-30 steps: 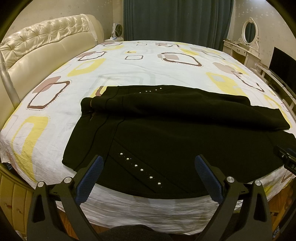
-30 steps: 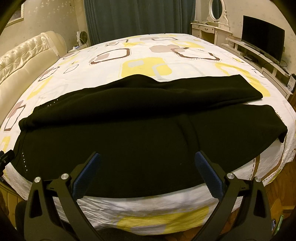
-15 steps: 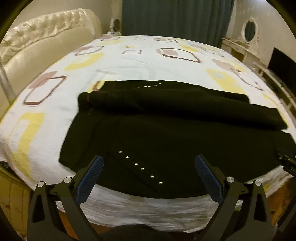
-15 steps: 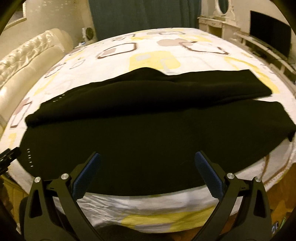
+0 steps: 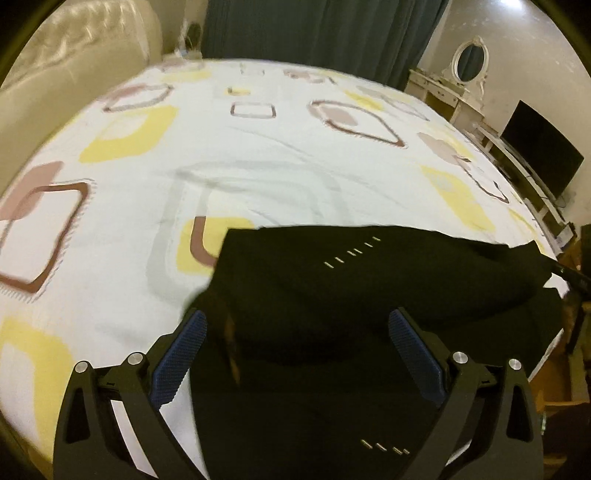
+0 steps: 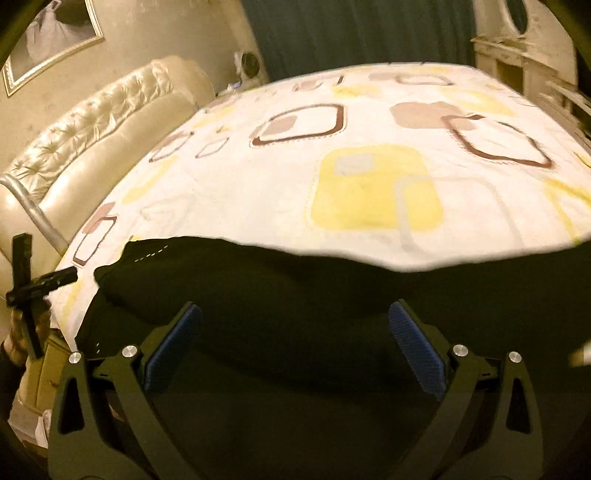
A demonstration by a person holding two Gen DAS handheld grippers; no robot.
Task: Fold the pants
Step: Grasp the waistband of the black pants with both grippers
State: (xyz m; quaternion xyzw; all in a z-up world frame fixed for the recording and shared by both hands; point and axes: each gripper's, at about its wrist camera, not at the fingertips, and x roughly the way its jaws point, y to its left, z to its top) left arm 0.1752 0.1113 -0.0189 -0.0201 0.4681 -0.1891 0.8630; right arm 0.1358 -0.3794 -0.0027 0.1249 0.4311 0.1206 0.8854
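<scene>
Black pants with rows of small silver studs lie on the bed, one leg folded over the other, near the front edge. They also fill the lower half of the right wrist view. My left gripper is open and hovers low over the waist end of the pants. My right gripper is open and empty, low over the middle of the legs. The left gripper also shows at the left edge of the right wrist view.
The bed has a white sheet with yellow and brown squares. A cream tufted headboard stands on the left. A dark curtain, a white dressing table and a TV stand beyond the bed.
Both grippers have moved forward and down, close over the pants, which now fill the lower frame. Both stay open. The pants have not moved.
</scene>
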